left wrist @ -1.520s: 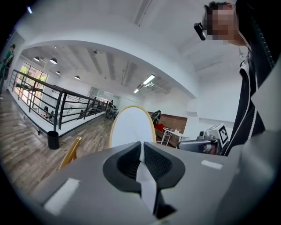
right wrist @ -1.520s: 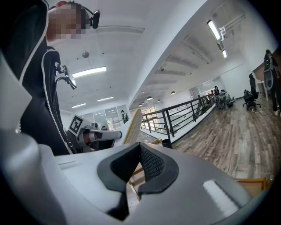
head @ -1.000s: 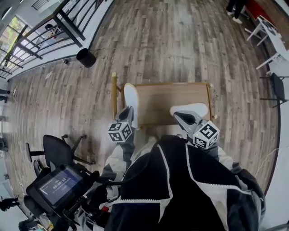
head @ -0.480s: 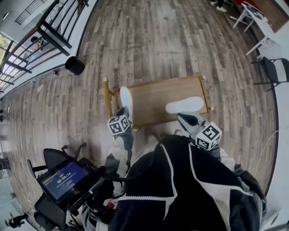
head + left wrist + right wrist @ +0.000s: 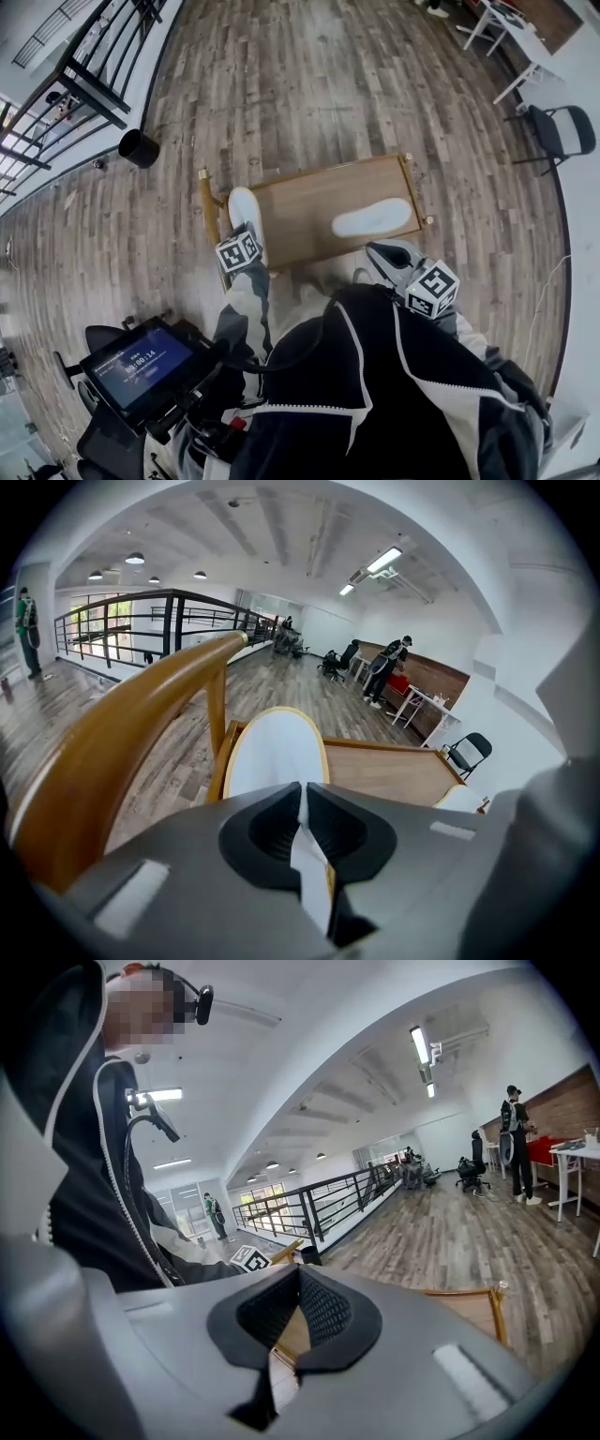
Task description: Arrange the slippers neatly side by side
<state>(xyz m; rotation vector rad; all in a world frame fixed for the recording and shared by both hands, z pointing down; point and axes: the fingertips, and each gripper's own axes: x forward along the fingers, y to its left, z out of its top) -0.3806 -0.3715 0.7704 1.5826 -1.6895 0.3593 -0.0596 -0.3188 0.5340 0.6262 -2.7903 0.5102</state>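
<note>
A low wooden table (image 5: 319, 192) with a raised rim stands on the plank floor. My left gripper (image 5: 249, 234) is shut on the heel end of a white slipper (image 5: 244, 208) with a yellow edge, at the table's left end. In the left gripper view that slipper (image 5: 275, 750) runs forward from between the shut jaws of the left gripper (image 5: 302, 803), beside the wooden rail (image 5: 122, 733). The second white slipper (image 5: 372, 217) lies flat on the table's right half. My right gripper (image 5: 378, 253) is shut and empty just short of it, near the front edge.
A black bin (image 5: 138, 147) and a metal railing (image 5: 84, 66) are at the far left. A folding chair (image 5: 561, 131) and white tables (image 5: 506, 23) stand at the far right. A screen on a stand (image 5: 141, 361) is by my left side. People (image 5: 389, 663) stand far off.
My left gripper has come down with its slipper toward the table's left end. The right gripper has shifted a little and now sits just clear of the other slipper.
</note>
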